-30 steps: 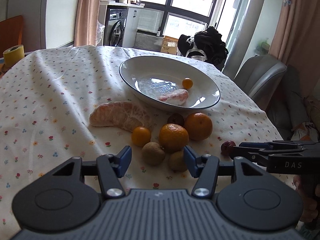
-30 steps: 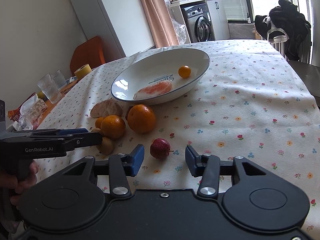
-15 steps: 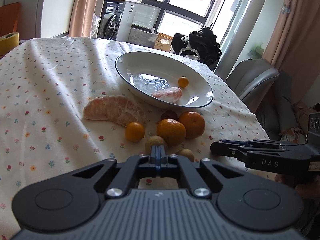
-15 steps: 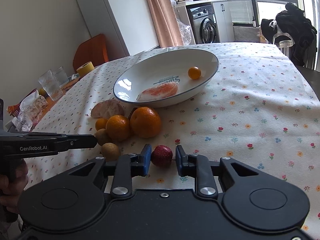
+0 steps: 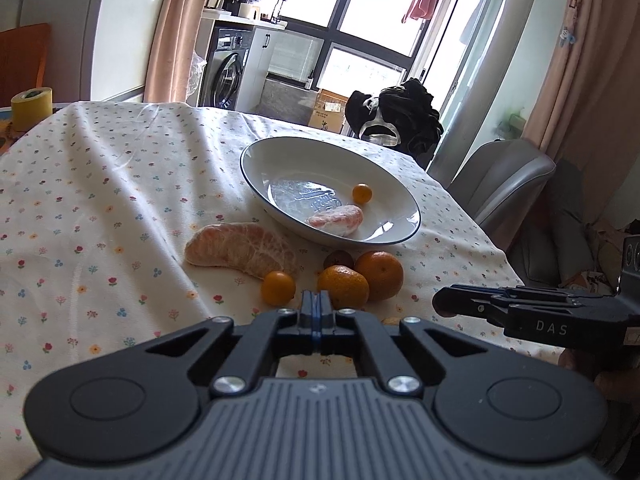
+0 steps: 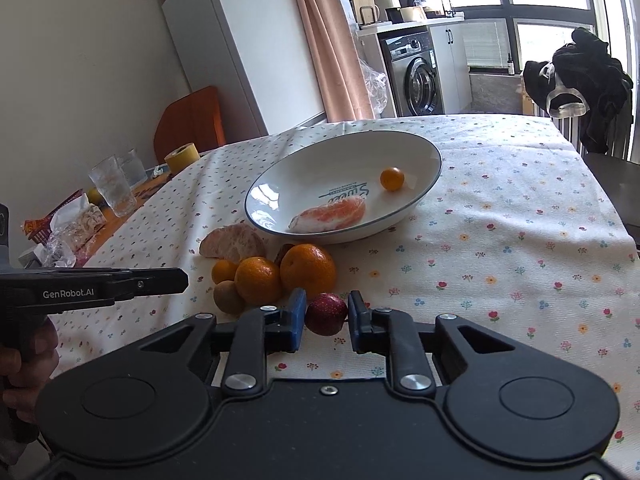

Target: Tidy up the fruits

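Note:
My right gripper [image 6: 326,316] is shut on a small dark red fruit [image 6: 326,314], low over the flowered cloth. Its side shows in the left wrist view as the right gripper [image 5: 444,304]. My left gripper [image 5: 316,306] is shut with nothing in it, just short of two mandarins [image 5: 343,286] and a kumquat [image 5: 278,288]. A big peeled citrus piece [image 5: 240,248] lies left of them. The white bowl [image 6: 340,160] holds a pink peeled segment [image 6: 332,216] and a kumquat [image 6: 392,178]. A brown fruit [image 6: 228,298] sits by the mandarins [image 6: 308,270].
A yellow tape roll [image 6: 182,158], glasses [image 6: 114,186] and snack wrappers [image 6: 68,228] crowd the table's left end. A grey chair [image 5: 500,184] stands past the right edge. Black clothing [image 6: 580,92] hangs on a chair at the far end.
My right gripper went from open around the red fruit to shut on it. My left gripper shut on nothing and drew back from the fruit pile.

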Available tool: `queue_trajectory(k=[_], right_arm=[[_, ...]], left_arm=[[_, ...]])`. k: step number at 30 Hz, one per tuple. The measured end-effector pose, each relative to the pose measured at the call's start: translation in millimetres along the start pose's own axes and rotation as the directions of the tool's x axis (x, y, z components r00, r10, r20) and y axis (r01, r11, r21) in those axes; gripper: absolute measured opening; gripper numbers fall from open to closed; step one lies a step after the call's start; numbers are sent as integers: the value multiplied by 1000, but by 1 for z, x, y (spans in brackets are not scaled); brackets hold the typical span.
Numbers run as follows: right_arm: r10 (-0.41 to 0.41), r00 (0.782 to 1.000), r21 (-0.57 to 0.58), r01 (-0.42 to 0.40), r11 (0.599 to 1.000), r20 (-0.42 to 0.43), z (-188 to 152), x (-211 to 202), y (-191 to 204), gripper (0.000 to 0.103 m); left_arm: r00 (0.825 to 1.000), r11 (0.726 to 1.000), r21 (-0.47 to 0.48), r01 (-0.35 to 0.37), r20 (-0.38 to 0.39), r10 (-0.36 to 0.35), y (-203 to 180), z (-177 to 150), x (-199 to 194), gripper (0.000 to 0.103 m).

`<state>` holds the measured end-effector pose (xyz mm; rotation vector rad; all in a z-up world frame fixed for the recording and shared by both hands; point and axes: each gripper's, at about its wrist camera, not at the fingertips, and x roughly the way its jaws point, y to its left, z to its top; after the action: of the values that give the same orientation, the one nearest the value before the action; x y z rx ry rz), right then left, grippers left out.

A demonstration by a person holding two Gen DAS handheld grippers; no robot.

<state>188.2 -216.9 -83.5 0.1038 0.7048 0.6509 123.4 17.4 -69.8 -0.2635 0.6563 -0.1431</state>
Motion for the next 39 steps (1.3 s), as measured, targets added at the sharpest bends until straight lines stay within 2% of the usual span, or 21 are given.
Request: queue_trajectory(k=[9, 14, 17, 19, 22, 24, 26, 27, 32, 34, 35, 37, 39], right_arm=[[6, 1000, -10, -6, 1000, 29, 10, -4, 3, 21], [11, 1000, -11, -11, 1000, 21, 9, -2, 3, 21], [11, 1000, -6, -11, 1000, 14, 7, -1, 1, 21], [9, 1000, -2, -9, 1000, 12, 6, -1, 0, 21], [8, 1000, 1, -8, 1000, 10, 6, -2, -2, 21], [8, 1000, 1, -8, 1000, 9, 6, -2, -2, 21], [8, 1000, 0, -8, 1000, 11, 7, -2, -2, 21], [9, 1000, -1, -9, 1000, 13, 7, -1, -3, 21], [11, 1000, -7, -10, 1000, 20, 12, 0, -3, 21], [10, 1000, -8, -10, 1000, 23, 14, 1, -4, 21], [11, 1000, -8, -11, 1000, 26, 16, 2, -4, 21], [14, 999, -11, -13, 1000, 32, 19, 4, -4, 21], [19, 999, -13, -18, 1000, 39, 23, 6, -4, 21]], left_arm=[[1000, 1000, 12, -4, 24, 4, 0, 7, -5, 0], [999, 999, 25, -25, -27, 25, -2, 3, 9, 4], [998, 1000, 20, 0, -65, 1, -3, -1, 21, 4], [997, 1000, 22, -9, -81, 10, -4, -3, 28, 5], [996, 999, 26, -20, -81, 22, -4, -4, 34, 20], [996, 999, 38, -35, -78, 38, -6, -4, 35, 41], [997, 998, 51, -40, -65, 43, -7, -4, 36, 48], [997, 998, 51, -35, -64, 38, -7, -4, 37, 48], [997, 999, 36, 2, -72, 0, -7, -4, 45, 46], [998, 999, 46, 18, -69, -15, -10, -3, 43, 33], [997, 999, 48, 22, -68, -19, -11, -2, 42, 22], [997, 999, 48, 18, -74, -14, -12, 2, 39, 15], [997, 999, 37, 17, -74, -14, -11, 4, 37, 0]])
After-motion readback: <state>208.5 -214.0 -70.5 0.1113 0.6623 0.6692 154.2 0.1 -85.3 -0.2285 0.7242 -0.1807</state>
